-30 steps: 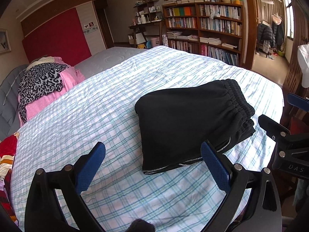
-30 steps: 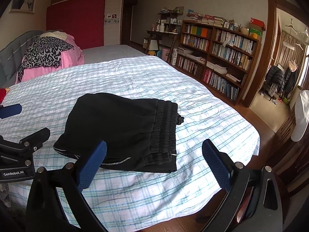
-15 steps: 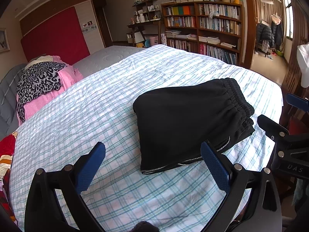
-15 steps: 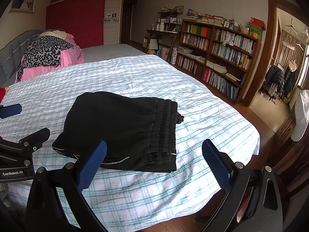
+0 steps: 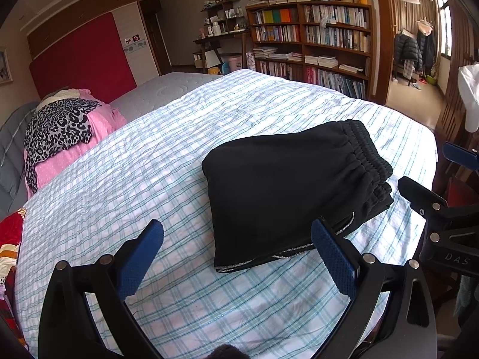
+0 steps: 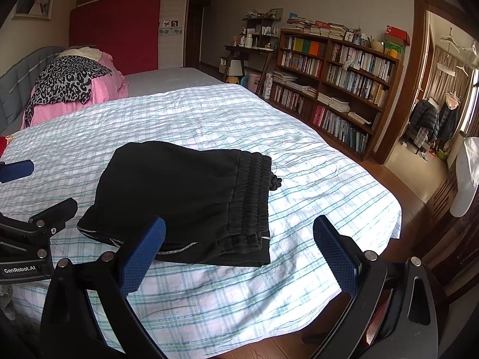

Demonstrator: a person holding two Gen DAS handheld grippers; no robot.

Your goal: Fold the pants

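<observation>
Barely any change from a moment back: black pants [image 5: 287, 185] still in a compact folded bundle near the foot edge of the checked bed [image 5: 125, 179]. Left gripper [image 5: 236, 248] and right gripper [image 6: 239, 245] both spread wide, empty, hanging back just short. Fold looking finished, probably.

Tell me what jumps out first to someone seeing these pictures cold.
The black pants, folded into a compact stack, lie on the plaid bedsheet near the bed's foot, dark against the pale checks. Both the left gripper and the right gripper hang open and empty just short of them, blue pads spread. Farther back, a leopard-print cloth drapes pink bedding by the headboard, and a packed bookshelf lines the wall.
</observation>
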